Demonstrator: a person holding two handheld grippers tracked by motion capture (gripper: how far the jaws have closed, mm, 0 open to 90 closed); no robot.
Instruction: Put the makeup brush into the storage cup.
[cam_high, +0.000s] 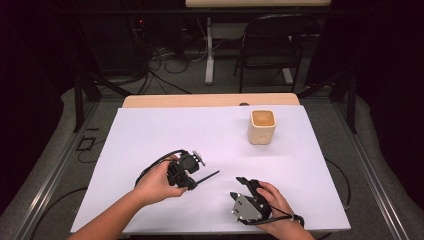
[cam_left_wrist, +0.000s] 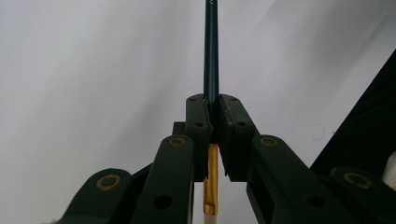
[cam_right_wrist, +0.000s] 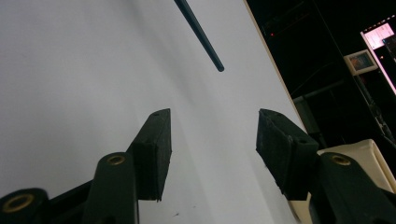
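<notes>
My left gripper (cam_high: 193, 183) (cam_left_wrist: 212, 100) is shut on a thin dark blue stick (cam_high: 209, 176) (cam_left_wrist: 211, 46) that has a gold band (cam_left_wrist: 212, 172) and a pale end behind the jaws. The stick juts out over the white sheet toward the right. My right gripper (cam_high: 243, 181) (cam_right_wrist: 212, 121) rests low near the table's front edge, jaws open with nothing between them. In the right gripper view the stick's tip (cam_right_wrist: 218, 68) hangs ahead of those jaws, apart from them. A beige square cup (cam_high: 262, 126) (cam_right_wrist: 369, 156) stands upright at the back right of the sheet.
A white sheet (cam_high: 160, 130) covers the wooden table (cam_high: 150, 101). A black chair (cam_high: 272, 45) and cables lie on the floor beyond the table. Metal rails (cam_high: 372, 170) run along both sides.
</notes>
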